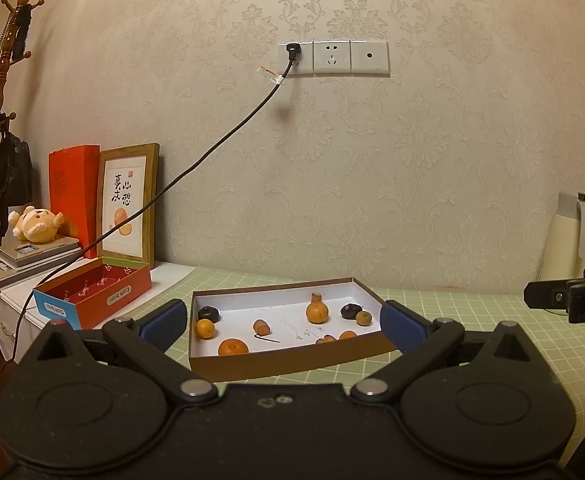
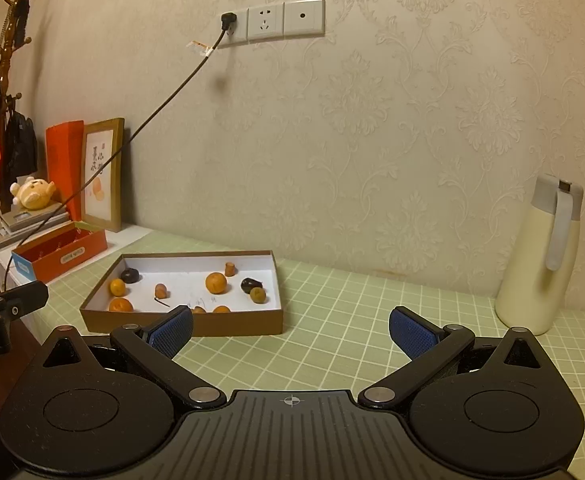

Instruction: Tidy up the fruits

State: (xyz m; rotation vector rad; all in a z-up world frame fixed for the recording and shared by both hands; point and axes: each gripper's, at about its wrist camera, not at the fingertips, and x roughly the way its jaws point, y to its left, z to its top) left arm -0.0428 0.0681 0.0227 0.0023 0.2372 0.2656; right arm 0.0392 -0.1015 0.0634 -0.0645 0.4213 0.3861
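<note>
A shallow brown tray (image 1: 292, 362) with a white floor lies on the green grid mat and holds several small fruits: orange ones (image 1: 317, 312), dark ones (image 1: 208, 313) and brown ones (image 1: 261, 326). My left gripper (image 1: 284, 326) is open and empty, just in front of the tray's near wall. In the right wrist view the tray (image 2: 196, 324) lies ahead to the left with the same fruits (image 2: 216, 282). My right gripper (image 2: 291, 332) is open and empty over the mat, right of the tray.
An open red box (image 1: 92, 300) stands left of the tray, with a framed picture (image 1: 128, 204), a plush toy (image 1: 36, 224) and a scale behind it. A cream bottle (image 2: 540, 256) stands at the right by the wall. A black cable (image 1: 196, 164) hangs from the wall socket.
</note>
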